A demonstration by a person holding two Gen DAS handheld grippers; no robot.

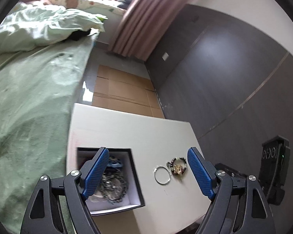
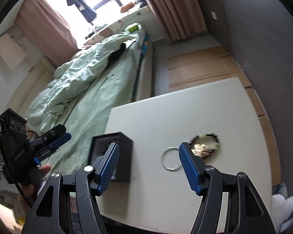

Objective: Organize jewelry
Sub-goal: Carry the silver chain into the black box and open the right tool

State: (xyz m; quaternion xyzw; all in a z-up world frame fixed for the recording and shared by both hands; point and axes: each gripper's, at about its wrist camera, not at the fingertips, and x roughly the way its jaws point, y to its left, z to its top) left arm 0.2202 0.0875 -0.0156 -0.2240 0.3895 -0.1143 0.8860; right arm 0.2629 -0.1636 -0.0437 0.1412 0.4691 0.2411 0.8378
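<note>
A black jewelry box with a white lining sits at the left of the white table and holds beaded chains. A silver ring bangle and a dark beaded bracelet with gold pieces lie on the table to its right. My left gripper is open and empty above the box and bangle. In the right wrist view my right gripper is open and empty above the box, the bangle and the bracelet.
A bed with green bedding runs along the table's left side. Flattened cardboard lies on the floor beyond the table. A grey wall panel is at the right. The left gripper shows at the right wrist view's left edge.
</note>
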